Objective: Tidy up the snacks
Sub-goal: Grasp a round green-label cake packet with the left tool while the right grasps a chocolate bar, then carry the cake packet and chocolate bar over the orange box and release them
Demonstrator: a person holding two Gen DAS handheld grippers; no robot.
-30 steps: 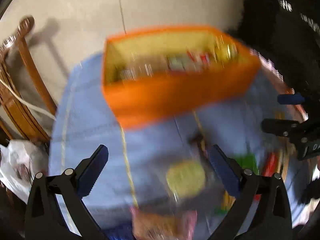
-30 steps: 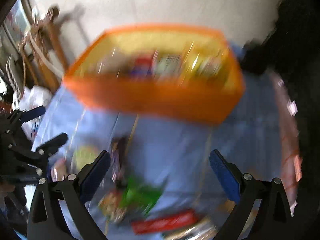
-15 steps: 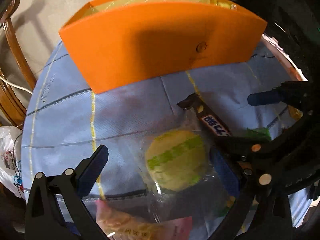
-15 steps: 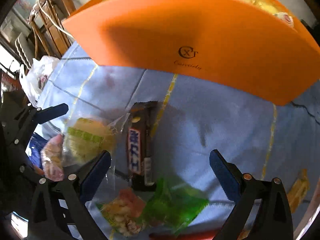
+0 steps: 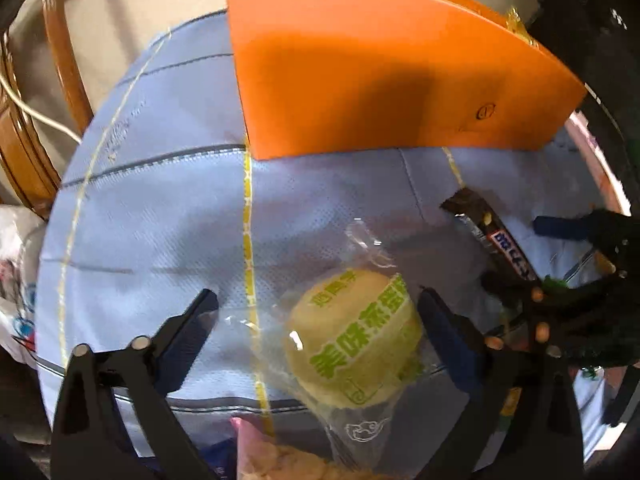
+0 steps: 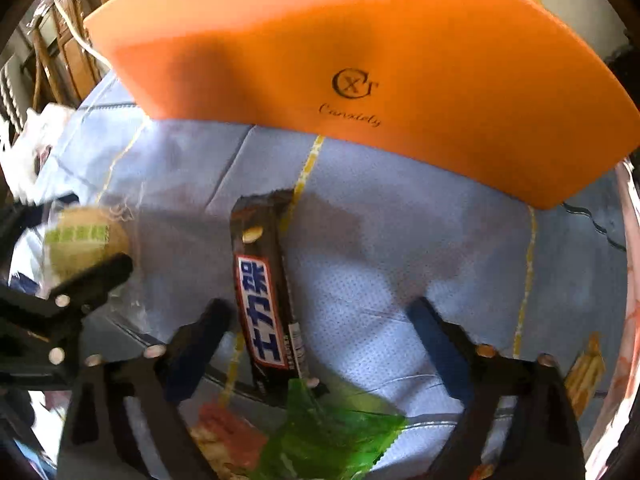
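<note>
An orange storage box [image 5: 380, 76] stands at the far side of the blue tablecloth [image 5: 160, 208]; it also shows in the right wrist view [image 6: 360, 60]. My left gripper [image 5: 318, 316] is open, its jaws either side of a round yellow-green cake in clear wrap [image 5: 354, 338]. My right gripper [image 6: 320, 322] is open, low over a brown chocolate bar [image 6: 264, 292] that lies between the jaws, nearer the left one. The bar also shows in the left wrist view [image 5: 492, 236]. The cake shows at the left of the right wrist view [image 6: 86, 240].
A green wrapper [image 6: 332, 436] and an orange-red snack packet [image 6: 224, 432] lie near the table's front. A pink packet [image 5: 280, 456] sits just under my left gripper. A wooden chair [image 5: 36, 120] stands off the table's left edge. A white plastic bag [image 5: 16, 280] lies below it.
Both grippers dropped low and moved in toward the table. The left one now straddles the cake and the right one straddles the chocolate bar. Both stay open.
</note>
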